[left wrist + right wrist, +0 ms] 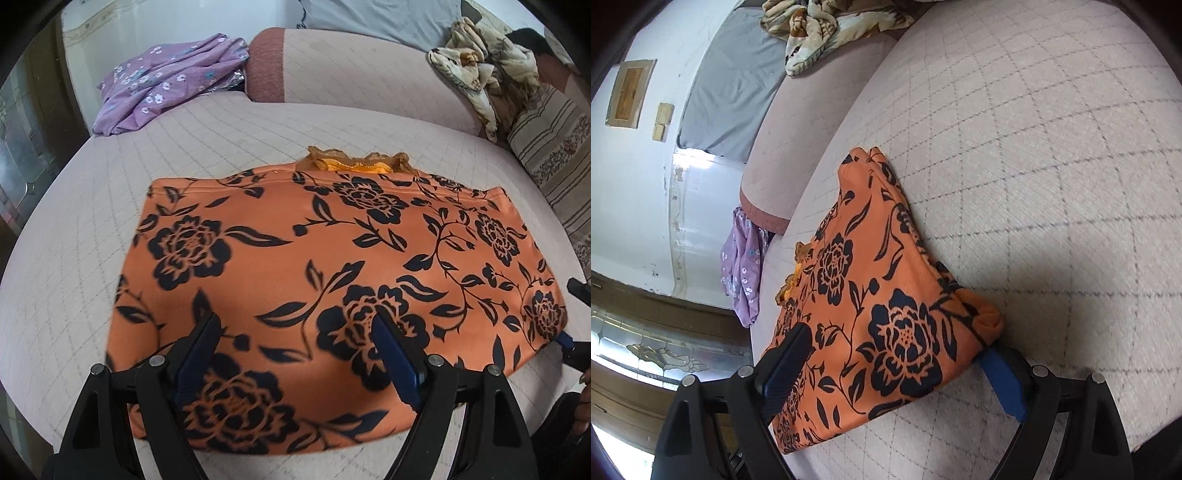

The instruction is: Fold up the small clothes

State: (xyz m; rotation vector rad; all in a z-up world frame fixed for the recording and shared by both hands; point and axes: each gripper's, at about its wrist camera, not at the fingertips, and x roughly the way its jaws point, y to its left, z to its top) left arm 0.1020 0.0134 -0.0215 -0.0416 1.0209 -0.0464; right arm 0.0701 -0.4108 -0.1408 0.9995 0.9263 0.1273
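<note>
In your left wrist view, your left gripper (pixel 295 328) hovers with fingers spread wide over the orange floral garment (pixel 332 266), which lies flat on the quilted sofa seat (pixel 92 277); a purple floral cloth (pixel 166 81) sits well behind it. In your right wrist view, your right gripper (pixel 897 350) has its fingers wide, straddling the garment's (pixel 886 295) near corner, one above, one underneath.

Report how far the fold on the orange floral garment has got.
Done: the orange floral garment lies flat, apparently already doubled over. In hand: both hand-held grippers, left and right, sit open at its near edge and corner. Left: closing on it and the next fold.
</note>
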